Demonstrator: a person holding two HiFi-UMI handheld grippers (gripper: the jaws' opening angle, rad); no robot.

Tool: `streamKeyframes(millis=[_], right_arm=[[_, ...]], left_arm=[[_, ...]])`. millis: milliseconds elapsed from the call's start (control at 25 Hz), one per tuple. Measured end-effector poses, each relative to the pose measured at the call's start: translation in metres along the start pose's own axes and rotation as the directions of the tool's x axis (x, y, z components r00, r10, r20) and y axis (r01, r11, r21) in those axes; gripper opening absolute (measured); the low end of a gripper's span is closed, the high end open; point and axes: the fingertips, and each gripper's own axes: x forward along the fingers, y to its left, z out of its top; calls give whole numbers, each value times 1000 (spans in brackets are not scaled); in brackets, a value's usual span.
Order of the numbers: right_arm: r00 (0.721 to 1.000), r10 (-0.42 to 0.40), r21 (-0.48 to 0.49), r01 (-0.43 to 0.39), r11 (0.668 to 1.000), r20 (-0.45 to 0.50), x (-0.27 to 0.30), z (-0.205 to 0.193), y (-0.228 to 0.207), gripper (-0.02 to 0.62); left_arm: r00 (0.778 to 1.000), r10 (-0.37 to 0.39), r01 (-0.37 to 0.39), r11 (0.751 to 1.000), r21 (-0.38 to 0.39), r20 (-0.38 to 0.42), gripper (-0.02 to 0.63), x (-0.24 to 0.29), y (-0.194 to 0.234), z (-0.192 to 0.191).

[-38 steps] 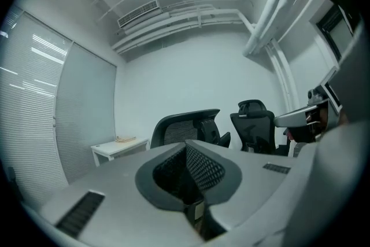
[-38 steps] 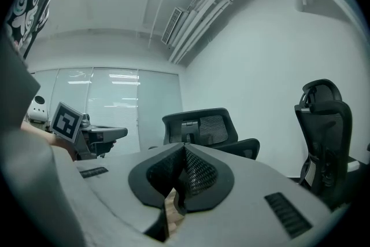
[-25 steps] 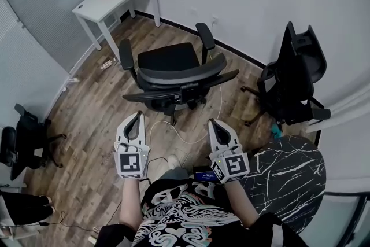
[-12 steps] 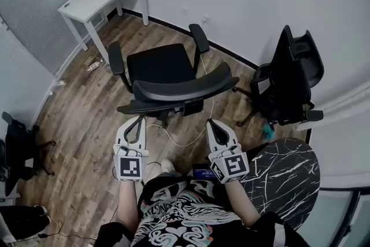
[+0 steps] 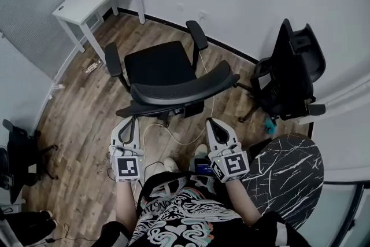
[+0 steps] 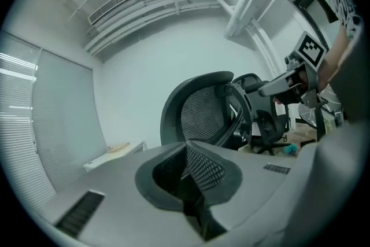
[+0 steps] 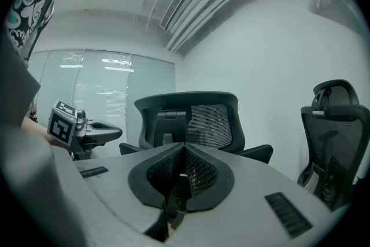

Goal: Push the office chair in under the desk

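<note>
Just ahead sits the office chair (image 5: 165,75), well apart from the desk (image 5: 95,0), with a cable (image 5: 173,139) lying by its base. Right gripper (image 5: 212,123) is shut and empty; left gripper (image 5: 131,121) has its jaws opening, empty too.

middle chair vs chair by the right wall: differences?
Place: the middle chair stands on open floor in front of the person; the right chair sits by the wall, beside the marbled round table.
Facing: the middle chair's backrest is toward the person, seat toward the white desk; the right chair is turned side-on.
Top: the right chair seems to have a headrest, the middle chair none.
Both are black with armrests.
</note>
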Motion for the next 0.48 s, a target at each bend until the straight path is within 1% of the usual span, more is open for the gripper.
streamKeyframes(millis=[40,120,240,320,360,400,480], right_arm=[[1000,2,3,-2,1000,-1,2,-1,0,20],[1000,4,1,-4,1000,-2,6,-2,1,20],[1000,2,-14,-2,1000,3,10,0,4,20],[1000,4,-24,-3,1000,14,11,3,4,21],[1000,6,-28,-6,1000,15,12,4,4,21],[1000,10,-32,-10,999,11,13,3,5,20],[1000,28,-34,-28,999,-6,14,0,6,28]], left_arm=[[1000,-4,4,1000,4,-8,38,2,1,-3],[1000,-16,16,1000,27,-15,71,6,3,-8],[999,-42,43,997,60,-25,78,8,2,-14],[996,-78,82,994,78,-54,119,12,-2,-20],[993,-93,99,992,83,-67,151,13,-4,-23],[992,-102,108,990,87,-75,163,14,-4,-25],[992,-101,108,989,96,-80,164,15,-1,-26]])
